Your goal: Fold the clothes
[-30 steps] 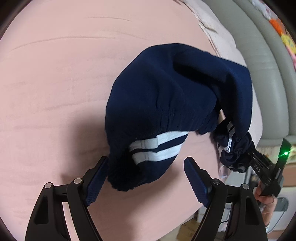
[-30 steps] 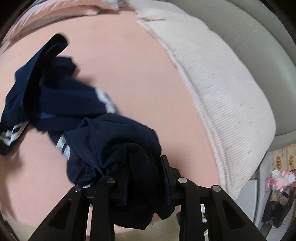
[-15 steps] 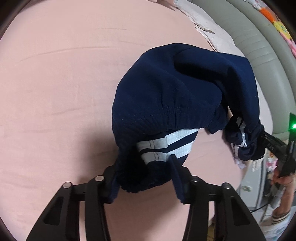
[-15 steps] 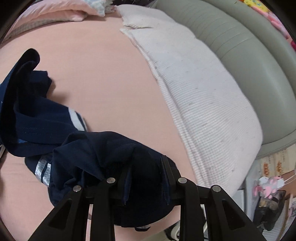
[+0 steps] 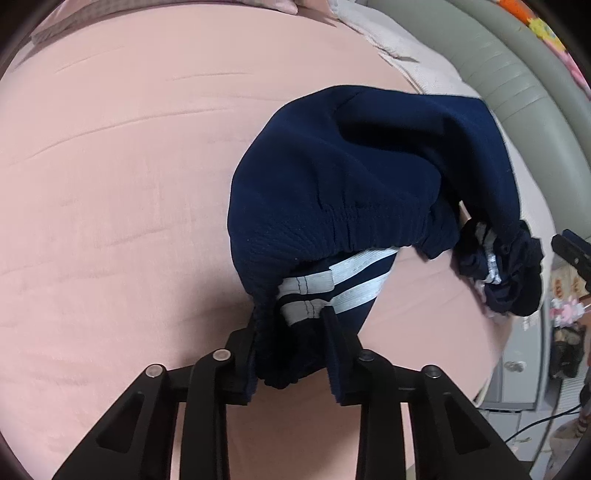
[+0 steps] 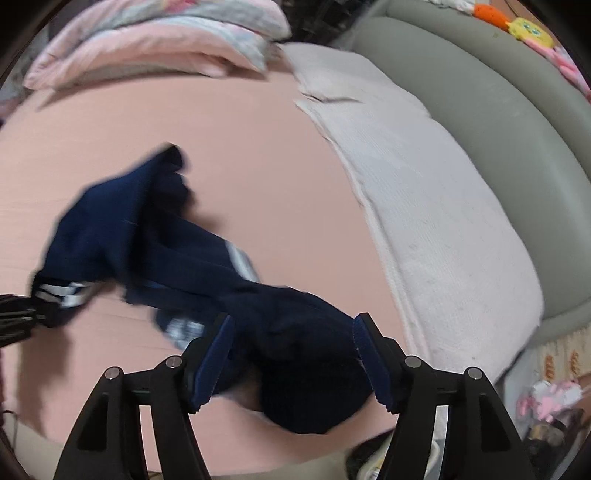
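Navy shorts (image 5: 351, 166) with white side stripes lie crumpled on the pink bed sheet (image 5: 129, 184). My left gripper (image 5: 291, 321) is closing, its pads pinching the striped waistband corner at the near end. In the right wrist view the shorts (image 6: 122, 236) stretch from the left edge to a bunched end below my right gripper (image 6: 293, 321). Its jaws are opening, and that bunched cloth sits between the blue pads without being pressed. The right gripper's tip (image 5: 569, 247) shows past the shorts' far bunched end in the left wrist view.
A pale ribbed blanket (image 6: 424, 184) runs along the bed's right side against a grey padded headboard (image 6: 498, 110). Folded pink bedding (image 6: 166, 44) is piled at the far end. Plush toys (image 6: 524, 26) sit on the headboard. Boxes and clutter (image 5: 565, 295) stand beside the bed.
My left jaws went from wide apart to pinching the striped waistband. My right jaws, earlier shut on the bunched end, have spread and lifted a little, leaving the cloth loose.
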The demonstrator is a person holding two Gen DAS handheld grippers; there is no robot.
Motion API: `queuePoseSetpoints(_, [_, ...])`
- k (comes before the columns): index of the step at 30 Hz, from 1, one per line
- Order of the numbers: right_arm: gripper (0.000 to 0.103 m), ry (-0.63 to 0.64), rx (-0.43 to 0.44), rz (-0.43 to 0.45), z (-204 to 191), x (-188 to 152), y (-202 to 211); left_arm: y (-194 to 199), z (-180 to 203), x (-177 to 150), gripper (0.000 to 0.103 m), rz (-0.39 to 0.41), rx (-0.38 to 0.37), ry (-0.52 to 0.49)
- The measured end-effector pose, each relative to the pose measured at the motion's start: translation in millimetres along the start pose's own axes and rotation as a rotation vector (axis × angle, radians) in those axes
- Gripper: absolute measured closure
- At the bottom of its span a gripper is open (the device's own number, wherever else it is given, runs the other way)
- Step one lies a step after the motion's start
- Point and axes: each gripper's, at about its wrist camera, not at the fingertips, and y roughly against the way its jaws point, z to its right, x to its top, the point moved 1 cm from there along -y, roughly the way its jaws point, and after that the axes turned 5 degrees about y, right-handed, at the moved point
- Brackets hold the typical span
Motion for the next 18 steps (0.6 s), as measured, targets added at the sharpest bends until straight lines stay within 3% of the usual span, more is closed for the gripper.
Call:
queuePoseSetpoints(3, [0.036, 0.066, 0.020, 0.028, -26, 8, -2, 2, -5, -1, 0.082, -0.009, -0.025, 0.020])
queuePoseSetpoints(9, [0.036, 0.185, -0.023, 0.024, -71, 12, -19, 5, -10, -4, 0.087, -0.020, -0.058, 0.051])
queuePoseSetpoints(18, [0.036, 0.198, 0.073, 0.006, -111, 26, -44, 19, -21, -5, 0.090, 0.015, -0.097, 0.072])
